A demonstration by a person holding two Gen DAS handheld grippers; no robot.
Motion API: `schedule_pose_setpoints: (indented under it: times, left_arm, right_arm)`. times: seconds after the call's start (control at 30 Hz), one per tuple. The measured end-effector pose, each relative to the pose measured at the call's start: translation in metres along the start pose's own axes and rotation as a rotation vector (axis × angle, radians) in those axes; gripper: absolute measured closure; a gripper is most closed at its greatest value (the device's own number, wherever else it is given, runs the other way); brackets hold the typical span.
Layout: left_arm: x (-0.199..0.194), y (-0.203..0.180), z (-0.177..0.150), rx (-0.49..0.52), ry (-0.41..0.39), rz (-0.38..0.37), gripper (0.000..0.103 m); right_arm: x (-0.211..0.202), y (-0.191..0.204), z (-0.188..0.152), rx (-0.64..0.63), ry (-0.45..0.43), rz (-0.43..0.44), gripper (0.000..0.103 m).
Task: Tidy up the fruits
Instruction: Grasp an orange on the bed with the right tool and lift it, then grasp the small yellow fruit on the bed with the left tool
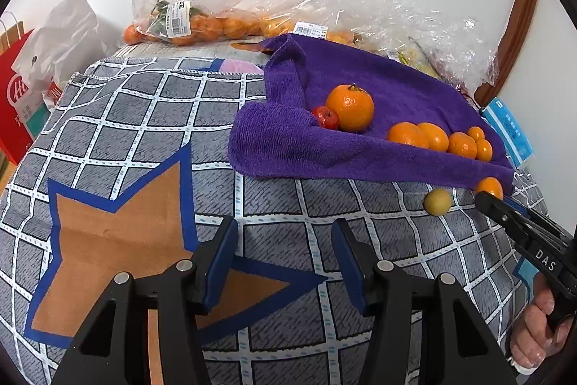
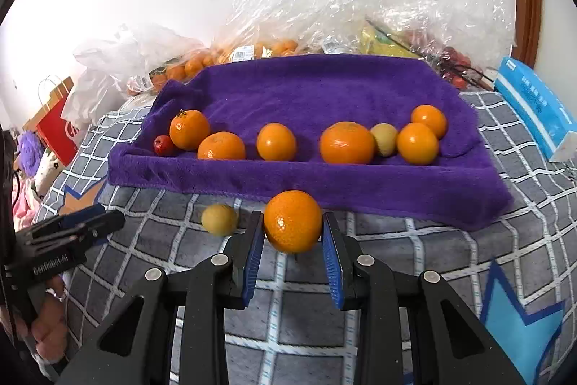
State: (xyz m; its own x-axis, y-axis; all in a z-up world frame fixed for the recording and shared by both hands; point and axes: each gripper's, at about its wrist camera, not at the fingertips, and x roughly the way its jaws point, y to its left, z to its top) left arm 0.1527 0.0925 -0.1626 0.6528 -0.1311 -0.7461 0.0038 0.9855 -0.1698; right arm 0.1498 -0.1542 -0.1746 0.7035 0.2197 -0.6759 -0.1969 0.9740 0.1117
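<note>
Between the blue pads of the right tool [image 2: 293, 240], an orange [image 2: 293, 221] is clamped, just short of the purple towel's [image 2: 324, 190] front edge. Only the right wrist view shows this grip; the left wrist view shows merely the right tool's black tip against that orange [image 1: 489, 186]. Left of the right tool, a small yellow fruit [image 2: 219, 219] lies on the checked cover [image 2: 288, 305]. Beyond the tool, more fruit lies in a row on the towel, with a red fruit [image 2: 164, 145] at its left end. The left tool [image 1: 285, 251] stands apart, nothing between its pads. Legible writing: "DAS" on the right tool in the left view; "DenRobot.AI", apparently, on the left tool in the right view. Bag labels [image 1: 179, 18] are unreadable.
</note>
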Motion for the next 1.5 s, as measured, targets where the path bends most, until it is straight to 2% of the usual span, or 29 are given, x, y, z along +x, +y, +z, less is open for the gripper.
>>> schedule_pose_setpoints:
  times: [0.13, 0.23, 0.3, 0.43, 0.67, 0.97, 1.07, 1.17, 1.2, 1.23, 1.37, 1.5]
  left_arm:
    - [-0.004, -0.008, -0.004, 0.027, 0.015, 0.009, 0.053]
    - [-0.007, -0.017, -0.005, 0.033, 0.037, -0.028, 0.053]
    - [-0.009, -0.029, -0.004, 0.056, 0.043, -0.057, 0.053]
    - [-0.011, -0.059, -0.003, 0.132, 0.030, -0.056, 0.053]
    - [0.006, -0.096, -0.004, 0.201, 0.028, -0.045, 0.053]
    - [0.023, -0.125, 0.010, 0.249, 0.029, -0.087, 0.053]
    - [0.030, -0.131, 0.009, 0.264, 0.036, -0.086, 0.058]
    - [0.034, -0.133, 0.006, 0.262, 0.039, -0.082, 0.069]
    - [0.034, -0.132, 0.008, 0.255, 0.034, -0.098, 0.076]
    - [0.034, -0.130, 0.008, 0.245, 0.040, -0.120, 0.078]
    - [0.033, -0.122, 0.011, 0.203, 0.031, -0.179, 0.078]
    - [0.024, -0.114, 0.010, 0.163, -0.008, -0.204, 0.078]
  right_arm:
    - [-0.006, -0.014, -0.007, -0.020, -0.003, -0.022, 0.071]
    - [-0.010, -0.027, -0.009, -0.021, -0.010, -0.047, 0.071]
    - [-0.016, -0.035, -0.010, -0.026, -0.029, -0.084, 0.071]
    - [-0.023, -0.050, -0.013, -0.031, -0.047, -0.131, 0.071]
    - [-0.031, -0.076, -0.019, 0.085, -0.053, -0.068, 0.071]
    - [-0.029, -0.068, -0.019, 0.058, -0.052, -0.081, 0.071]
    - [-0.029, -0.069, -0.019, 0.063, -0.051, -0.075, 0.071]
    - [-0.028, -0.070, -0.019, 0.063, -0.046, -0.065, 0.071]
    - [-0.028, -0.070, -0.019, 0.063, -0.046, -0.060, 0.071]
    - [-0.027, -0.069, -0.019, 0.061, -0.047, -0.052, 0.071]
    - [-0.028, -0.065, -0.019, 0.041, -0.052, -0.040, 0.071]
    - [-0.029, -0.065, -0.020, 0.040, -0.057, -0.022, 0.071]
